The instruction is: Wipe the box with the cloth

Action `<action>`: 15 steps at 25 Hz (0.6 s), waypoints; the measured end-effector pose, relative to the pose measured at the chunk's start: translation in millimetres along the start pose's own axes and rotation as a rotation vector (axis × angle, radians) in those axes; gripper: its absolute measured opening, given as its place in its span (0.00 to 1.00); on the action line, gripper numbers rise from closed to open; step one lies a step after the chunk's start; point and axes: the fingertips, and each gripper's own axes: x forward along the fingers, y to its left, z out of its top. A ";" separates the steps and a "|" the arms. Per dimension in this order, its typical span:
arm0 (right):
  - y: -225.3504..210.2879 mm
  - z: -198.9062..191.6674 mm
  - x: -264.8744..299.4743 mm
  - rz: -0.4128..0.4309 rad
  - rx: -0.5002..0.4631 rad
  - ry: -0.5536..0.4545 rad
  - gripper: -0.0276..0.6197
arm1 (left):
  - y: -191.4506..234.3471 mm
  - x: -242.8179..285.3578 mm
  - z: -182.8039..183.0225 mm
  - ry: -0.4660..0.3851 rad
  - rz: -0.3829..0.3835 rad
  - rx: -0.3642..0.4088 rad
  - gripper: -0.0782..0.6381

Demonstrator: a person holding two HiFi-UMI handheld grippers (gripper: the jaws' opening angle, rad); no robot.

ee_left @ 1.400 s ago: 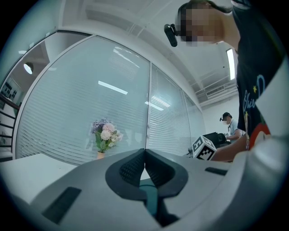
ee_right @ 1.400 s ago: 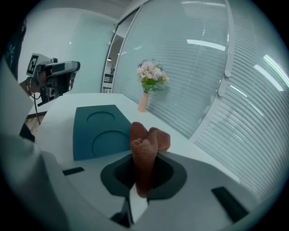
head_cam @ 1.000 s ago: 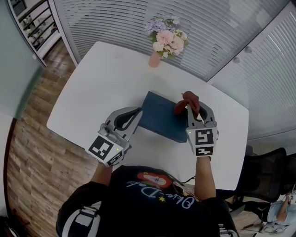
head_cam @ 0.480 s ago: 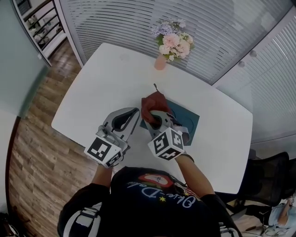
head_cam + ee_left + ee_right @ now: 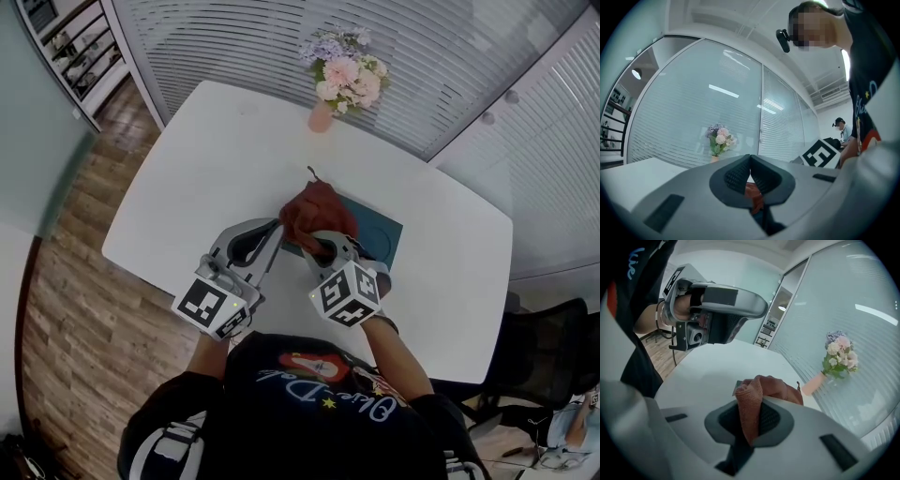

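Note:
A flat dark blue box (image 5: 380, 236) lies on the white table (image 5: 216, 159) in the head view. My right gripper (image 5: 314, 246) is shut on a reddish-brown cloth (image 5: 316, 212), which rests on the box's left end. In the right gripper view the cloth (image 5: 759, 394) bunches between the jaws and hides most of the box. My left gripper (image 5: 272, 234) hovers just left of the box, jaws shut with nothing in them; a bit of the cloth (image 5: 754, 197) shows past its closed fingertips.
A pink vase of flowers (image 5: 342, 82) stands at the table's far edge. Glass walls with blinds run behind the table. Wooden floor (image 5: 66, 309) lies to the left, and a black chair (image 5: 553, 347) stands at the right.
My right gripper has swept the cloth from the box's right end across to its left end, then nudged it slightly further away. The left gripper has stayed put.

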 end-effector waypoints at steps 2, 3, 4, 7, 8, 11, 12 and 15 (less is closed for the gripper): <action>-0.8 -8.9 -6.9 -0.009 0.026 0.009 0.09 | -6.3 0.9 -1.1 0.005 -0.013 -0.001 0.11; -1.3 -13.7 -10.7 -0.013 0.039 0.013 0.09 | -9.7 1.1 -0.7 0.005 -0.020 0.000 0.11; -1.6 -18.2 -14.4 -0.019 0.052 0.017 0.09 | -12.4 0.8 0.1 0.003 -0.024 0.002 0.11; -2.7 -31.8 -25.7 -0.042 0.090 0.025 0.09 | -17.0 -0.8 0.6 0.002 -0.028 0.003 0.11; -3.4 -36.5 -29.3 -0.050 0.101 0.029 0.09 | -18.9 -0.9 -0.3 0.005 -0.032 0.003 0.11; -5.0 -48.8 -38.9 -0.070 0.132 0.042 0.09 | -26.0 0.6 -4.4 0.025 -0.055 0.003 0.11; -5.5 -52.6 -42.0 -0.075 0.141 0.044 0.09 | -28.2 1.9 -5.0 0.030 -0.062 0.002 0.11; -8.1 -63.2 -51.4 -0.093 0.174 0.046 0.09 | -32.9 7.8 -3.7 0.036 -0.080 0.006 0.11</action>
